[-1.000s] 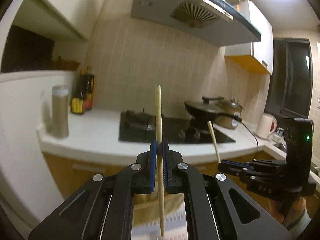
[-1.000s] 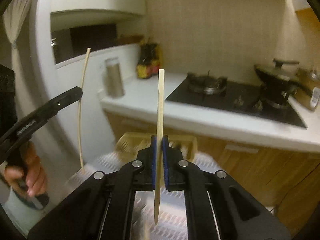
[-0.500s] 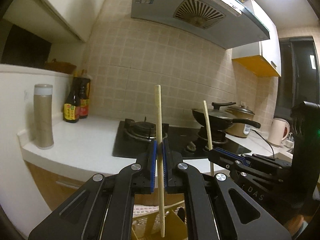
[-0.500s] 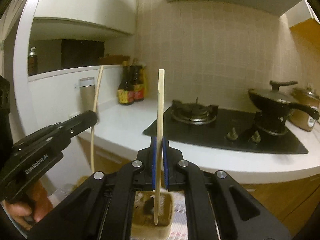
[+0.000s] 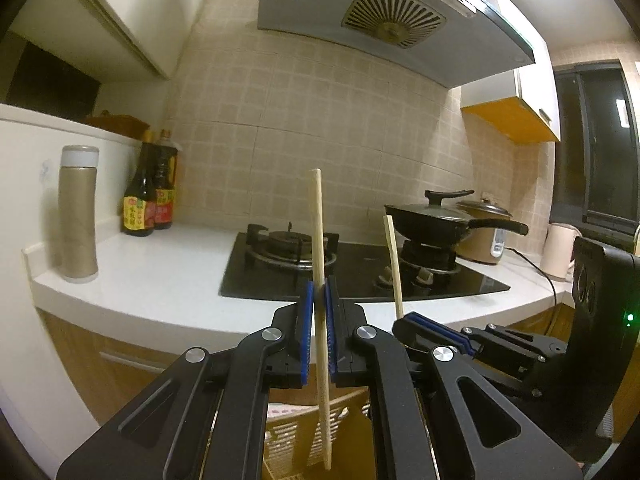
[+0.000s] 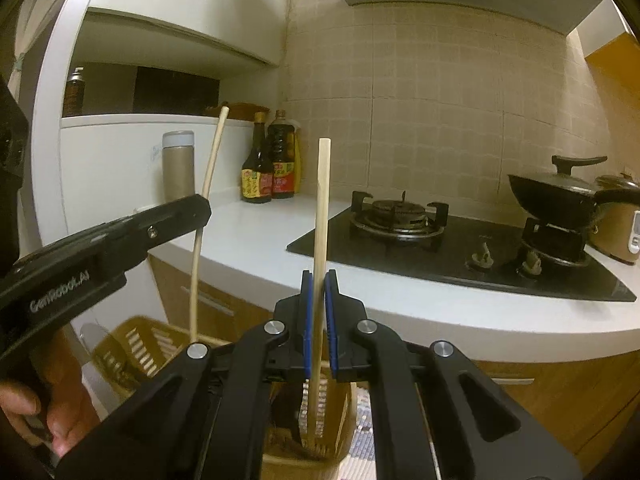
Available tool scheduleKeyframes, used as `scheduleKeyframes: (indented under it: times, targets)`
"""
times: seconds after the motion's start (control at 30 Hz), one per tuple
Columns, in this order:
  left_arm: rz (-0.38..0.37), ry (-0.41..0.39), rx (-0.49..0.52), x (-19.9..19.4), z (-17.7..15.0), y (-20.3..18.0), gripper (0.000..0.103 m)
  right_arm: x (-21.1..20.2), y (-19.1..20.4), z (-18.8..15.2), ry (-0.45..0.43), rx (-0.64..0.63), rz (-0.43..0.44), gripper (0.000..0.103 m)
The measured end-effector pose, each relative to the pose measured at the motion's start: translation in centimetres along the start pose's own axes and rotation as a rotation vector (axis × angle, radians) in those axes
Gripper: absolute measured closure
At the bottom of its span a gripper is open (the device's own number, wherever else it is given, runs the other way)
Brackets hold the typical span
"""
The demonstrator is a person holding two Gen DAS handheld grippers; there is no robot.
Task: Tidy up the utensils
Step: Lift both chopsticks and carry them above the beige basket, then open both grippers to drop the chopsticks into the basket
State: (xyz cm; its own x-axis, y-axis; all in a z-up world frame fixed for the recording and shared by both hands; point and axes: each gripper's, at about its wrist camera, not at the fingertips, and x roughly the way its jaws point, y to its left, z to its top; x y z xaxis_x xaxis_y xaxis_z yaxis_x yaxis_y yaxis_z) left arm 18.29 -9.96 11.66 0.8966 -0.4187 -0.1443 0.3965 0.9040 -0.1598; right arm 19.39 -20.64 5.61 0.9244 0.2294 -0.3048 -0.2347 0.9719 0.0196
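Chopsticks [image 5: 320, 280], pale wood, slim, upright, claw-clamped.

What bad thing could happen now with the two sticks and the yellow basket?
1. The left claw pinches its chopstick near the middle only, so it might twist or slip out.
2. The right claw holds its chopstick with the tip low in the slotted holder; the tip might catch in a slot.
3. The claws are close together, so the chopsticks might bump.
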Motion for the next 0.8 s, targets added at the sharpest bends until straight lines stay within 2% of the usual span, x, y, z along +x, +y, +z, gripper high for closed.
scheduleKeyframes:
  times: [0.13,0.27,0.33,0.67,0.73,0.8]
  targets:
    - [-0.02,0.012,-0.012,-0.8,-0.1,0.4,0.079,-0.9,-0.3,-0.4,0.026,0.006,0.011,0.097]
    - [-0.029,0.021,-0.031,-2.3,0.3,1.0,0.073,-2.4,-0.7,-0.6,0.066,0.028,0.04,0.095]
    - [-0.037,0.019,-0.048,-3.4,0.7,1.2,0.067,-3.2,-0.9,-0.8,0.087,0.043,0.058,0.095]
    - [-0.057,0.016,-0.037,-8.8,2.0,0.3,0.062,-8.4,0.9,-1.3,0.154,0.043,0.106,0.095]
    - [-0.057,0.012,-0.022,-10.2,2.2,-0.2,0.061,-9.6,1.4,-1.2,0.161,0.043,0.117,0.092]
    - [-0.054,0.012,-0.005,-11.4,2.2,-0.7,0.06,-10.5,2.0,-1.2,0.176,0.044,0.118,0.076]
